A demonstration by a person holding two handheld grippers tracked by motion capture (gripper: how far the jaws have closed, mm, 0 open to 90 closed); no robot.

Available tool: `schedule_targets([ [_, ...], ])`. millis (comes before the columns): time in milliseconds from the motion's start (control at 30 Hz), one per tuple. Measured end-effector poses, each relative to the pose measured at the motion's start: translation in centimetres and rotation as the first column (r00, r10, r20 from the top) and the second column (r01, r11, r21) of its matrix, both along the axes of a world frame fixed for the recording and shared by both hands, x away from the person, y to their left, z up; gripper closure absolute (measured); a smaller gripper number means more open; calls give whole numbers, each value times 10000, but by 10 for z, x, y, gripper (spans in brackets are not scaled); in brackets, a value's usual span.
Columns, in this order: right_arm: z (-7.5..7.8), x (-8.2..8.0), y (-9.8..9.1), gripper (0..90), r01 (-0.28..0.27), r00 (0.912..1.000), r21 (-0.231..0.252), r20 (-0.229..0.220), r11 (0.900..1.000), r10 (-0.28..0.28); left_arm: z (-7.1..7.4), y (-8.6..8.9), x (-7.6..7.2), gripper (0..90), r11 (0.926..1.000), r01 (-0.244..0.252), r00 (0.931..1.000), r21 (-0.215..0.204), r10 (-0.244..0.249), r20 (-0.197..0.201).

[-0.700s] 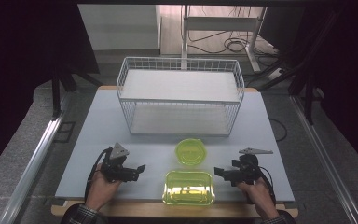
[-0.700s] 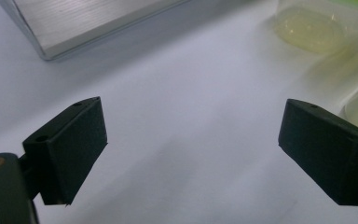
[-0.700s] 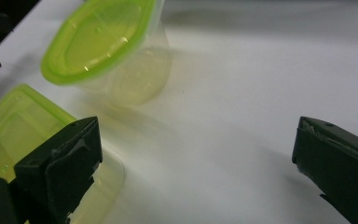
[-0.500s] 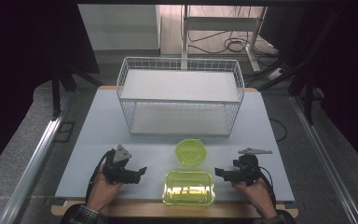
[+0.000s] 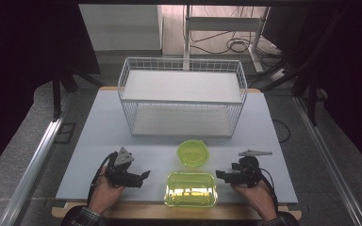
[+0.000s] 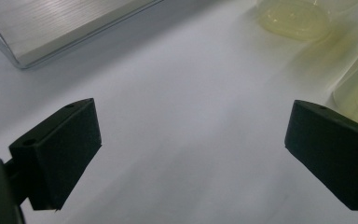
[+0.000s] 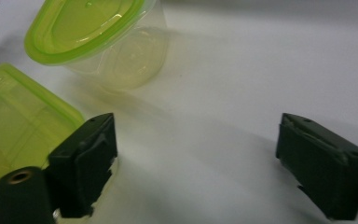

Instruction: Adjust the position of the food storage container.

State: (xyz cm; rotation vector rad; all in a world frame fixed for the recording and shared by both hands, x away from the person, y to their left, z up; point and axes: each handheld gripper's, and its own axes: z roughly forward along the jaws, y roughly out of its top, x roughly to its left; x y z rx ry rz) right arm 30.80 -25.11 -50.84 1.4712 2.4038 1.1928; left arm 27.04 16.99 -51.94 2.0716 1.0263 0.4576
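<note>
Rectangular container (image 5: 191, 189) sat at near edge of surface (image 5: 99, 136), between left tool (image 5: 143, 175) and right tool (image 5: 218, 174); round container (image 5: 193, 153) just behind. Both tools released, nothing between jaws. Thin clear plastic, green lid: judged light, slick, flexing; grip short sides under lid rim.

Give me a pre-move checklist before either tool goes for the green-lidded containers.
1. Left tool open, nothing between its jaws: ok.
2. Right tool open, nothing between its jaws: ok.
3. Rectangular container sits flat on the table between the two tools, lid on: ok.
4. Round container stands upright just behind it, lid on; whether the two touch: cannot tell.
5. Wire basket at the far side stands apart from both containers: ok.
6. Lids fully sealed all round: cannot tell.
</note>
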Motion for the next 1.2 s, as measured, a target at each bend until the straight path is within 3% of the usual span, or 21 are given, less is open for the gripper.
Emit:
schedule_targets([
  [133,7,0,0,255,-34,9994,19,348,10000,34,0,1,0,38,10000,-77,10000,19,77,3],
  [233,15,0,4,337,-441,9954,-128,841,9989,450,0,1,0,43,9999,-154,9999,29,154,22],
  [400,23,2,9,446,-907,9900,-103,1074,9958,913,0,2,-3,43,9997,-124,9998,200,121,176],
  [633,38,4,26,674,-1626,9714,-571,1661,9850,1700,-3,12,-5,42,9998,-181,9997,47,180,139],
  [767,46,13,42,840,-1873,9654,-754,1699,9794,1977,-4,14,-5,42,9998,-177,9998,-5,177,94],
  [933,49,21,62,890,-2310,9562,-927,1621,9685,2436,-5,15,-4,42,9999,-127,9999,-29,127,36],
  [1200,49,35,105,891,-3179,9298,-1137,1566,9413,3330,-6,14,-4,42,10000,-41,10000,-37,41,3],
])
